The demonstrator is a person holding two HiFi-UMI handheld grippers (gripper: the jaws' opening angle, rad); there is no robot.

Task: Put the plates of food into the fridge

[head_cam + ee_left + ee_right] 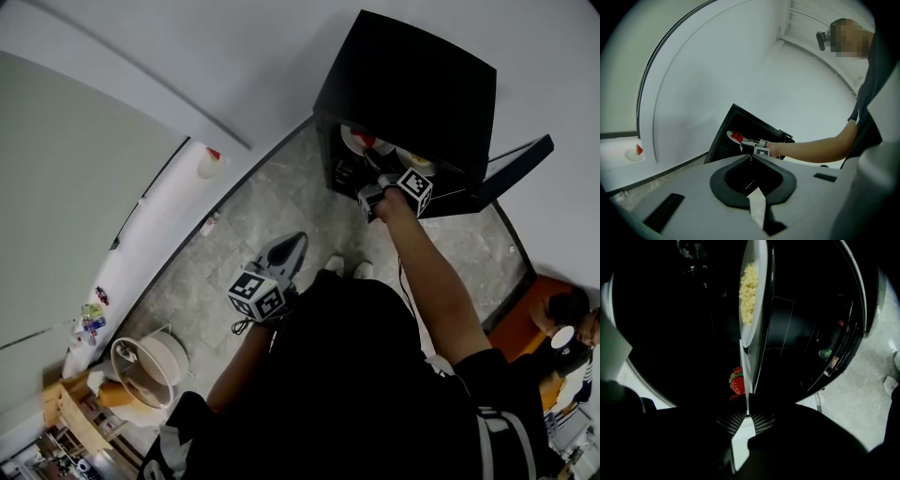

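White plate (354,140), round and shallow, with red strawberries (737,382) on it; edge-on in the right gripper view. Just right of it a second plate (758,268), also white, heaped with crumbly yellow food (749,287), inside the fridge (403,84).

At left, a pale wall (234,56). In the middle, grey speckled floor (262,206). At right, the small black fridge, set on the floor against the wall, door open on its right side.

Left hand-held gripper (751,158) low over the floor, well apart from the fridge, clenched on nothing. Right hand-held gripper (746,414) at the fridge mouth, grasping the plate by its near rim, ribbed pads pinched on the thin edge. Strawberries just beyond the pads, slightly left of them. Far part of the plate reaching into the dark interior.
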